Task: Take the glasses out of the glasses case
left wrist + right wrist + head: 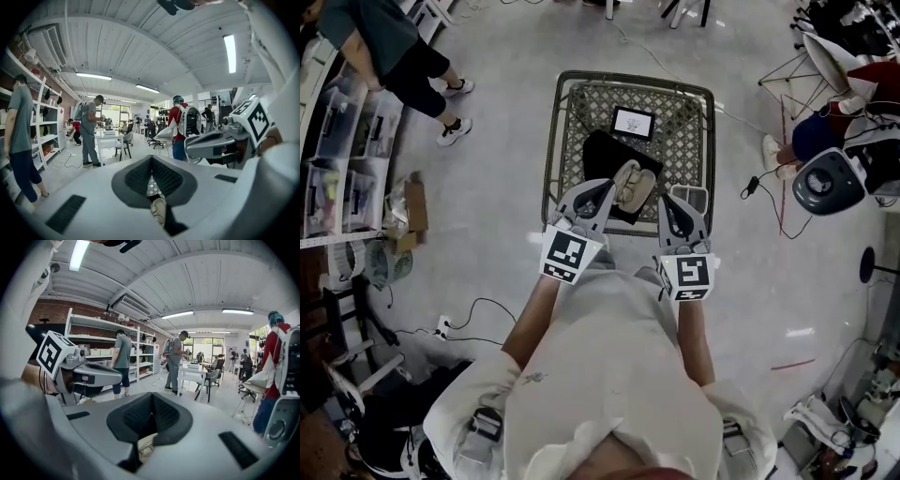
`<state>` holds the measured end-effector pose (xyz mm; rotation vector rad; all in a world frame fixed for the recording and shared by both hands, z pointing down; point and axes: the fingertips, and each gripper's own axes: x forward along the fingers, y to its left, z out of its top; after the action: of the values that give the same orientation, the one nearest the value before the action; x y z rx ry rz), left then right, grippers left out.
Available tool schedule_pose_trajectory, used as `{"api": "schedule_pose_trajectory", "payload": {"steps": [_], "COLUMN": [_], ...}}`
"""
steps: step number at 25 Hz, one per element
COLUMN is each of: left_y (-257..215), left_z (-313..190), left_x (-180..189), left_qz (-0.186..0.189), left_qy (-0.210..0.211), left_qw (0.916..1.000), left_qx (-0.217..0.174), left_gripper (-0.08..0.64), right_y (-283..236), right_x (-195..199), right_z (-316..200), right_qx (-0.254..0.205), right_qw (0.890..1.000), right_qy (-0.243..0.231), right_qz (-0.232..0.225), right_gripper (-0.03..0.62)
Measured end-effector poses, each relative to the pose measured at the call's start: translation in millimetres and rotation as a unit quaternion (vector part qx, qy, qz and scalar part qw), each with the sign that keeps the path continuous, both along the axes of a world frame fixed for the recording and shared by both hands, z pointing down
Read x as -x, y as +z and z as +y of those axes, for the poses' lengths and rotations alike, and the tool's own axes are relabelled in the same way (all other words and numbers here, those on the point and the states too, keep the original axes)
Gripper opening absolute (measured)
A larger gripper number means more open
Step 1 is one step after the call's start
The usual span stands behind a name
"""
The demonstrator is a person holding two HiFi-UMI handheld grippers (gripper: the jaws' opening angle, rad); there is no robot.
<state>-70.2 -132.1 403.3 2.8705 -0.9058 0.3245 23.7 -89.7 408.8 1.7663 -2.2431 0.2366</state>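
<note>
A beige glasses case point(633, 185) lies on a black mat point(598, 155) on a small wire-mesh table point(684, 131). My left gripper point(607, 190) hangs just left of the case with its jaws shut and nothing between them. My right gripper point(667, 204) is just right of the case, jaws together and empty. In the left gripper view the shut left gripper point(152, 176) hides most of the table, and a sliver of the case point(158, 211) shows below the pads. In the right gripper view the right gripper point(151, 416) shows a beige bit of the case point(144, 446) below its pads. No glasses are visible.
A framed card point(633, 122) lies at the table's far side and a small pale tray point(690, 197) at its right edge. A person point(403, 56) stands at the upper left. Cables point(769, 197), a fan point(380, 264) and a round device point(828, 181) stand on the floor around.
</note>
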Motion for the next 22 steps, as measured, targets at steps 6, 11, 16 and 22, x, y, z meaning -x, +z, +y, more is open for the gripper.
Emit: {"api": "schedule_pose_trajectory", "payload": {"steps": [6, 11, 16, 22], "left_y": [27.5, 59.4, 90.5, 118.8], "left_z": [-14.3, -12.8, -17.1, -16.9], "left_x": [-6.9, -17.3, -20.9, -26.7], "left_qz": [-0.009, -0.030, -0.059, -0.094], "left_qy": [0.021, 0.038, 0.032, 0.017], "left_qw": [0.9996, 0.9981, 0.9962, 0.9922], "left_qx": [0.017, 0.039, 0.054, 0.081], "left_gripper": [0.012, 0.012, 0.012, 0.012], "right_y": [38.8, 58.0, 76.8, 89.6], "right_x": [5.5, -1.2, -7.6, -9.5], "right_z": [-3.1, 0.0, -8.6, -25.6], "right_qx": [0.049, 0.077, 0.096, 0.104], "right_qw": [0.999, 0.997, 0.995, 0.994], "right_qy": [0.007, 0.014, 0.005, -0.036], "right_qz": [0.007, 0.008, 0.004, 0.002], "right_gripper": [0.006, 0.006, 0.006, 0.006]}}
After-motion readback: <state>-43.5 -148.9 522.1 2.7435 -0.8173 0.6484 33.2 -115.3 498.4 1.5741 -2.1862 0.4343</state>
